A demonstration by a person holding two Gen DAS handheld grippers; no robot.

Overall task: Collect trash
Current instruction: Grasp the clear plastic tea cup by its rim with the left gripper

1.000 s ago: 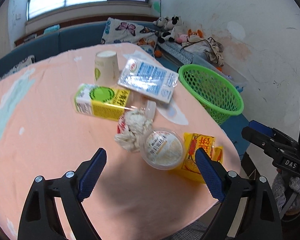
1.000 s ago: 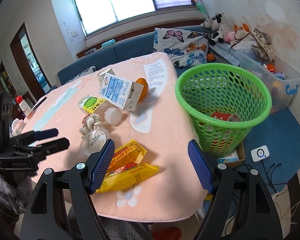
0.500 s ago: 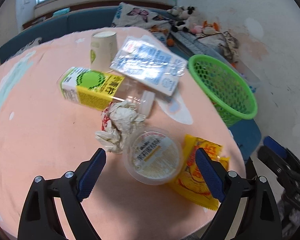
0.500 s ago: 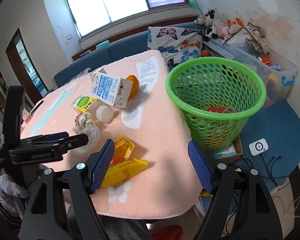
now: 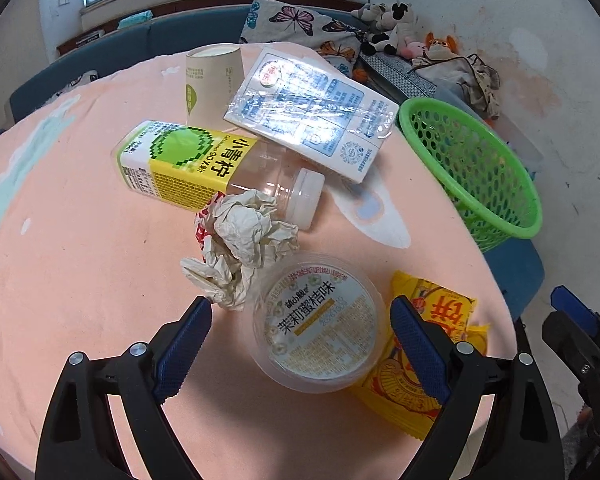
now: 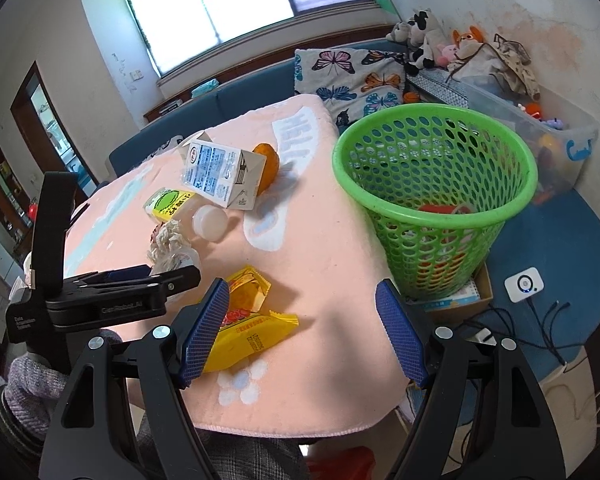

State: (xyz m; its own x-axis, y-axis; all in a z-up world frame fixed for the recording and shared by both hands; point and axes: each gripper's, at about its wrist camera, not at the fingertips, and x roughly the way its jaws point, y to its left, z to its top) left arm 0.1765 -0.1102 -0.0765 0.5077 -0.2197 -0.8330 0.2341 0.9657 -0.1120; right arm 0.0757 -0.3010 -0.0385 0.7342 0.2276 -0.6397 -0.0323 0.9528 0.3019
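Between the blue pads of the left gripper (image 5: 300, 344), jaws wide and just narrowing, sits a round plastic cup (image 5: 320, 324) labelled 茉莉蜜桔味, untouched. Just beyond: crumpled paper (image 5: 244, 240), then a bottle (image 5: 188, 160) reading 小青柠, a milk carton (image 5: 312, 112), a paper cup (image 5: 212, 76). Only the right wrist view shows the right gripper (image 6: 300, 332) agape over yellow wrappers (image 6: 252, 320), "HELLO" on the tablecloth (image 6: 332, 248), an orange (image 6: 268, 166), red trash inside the green basket (image 6: 436, 152).
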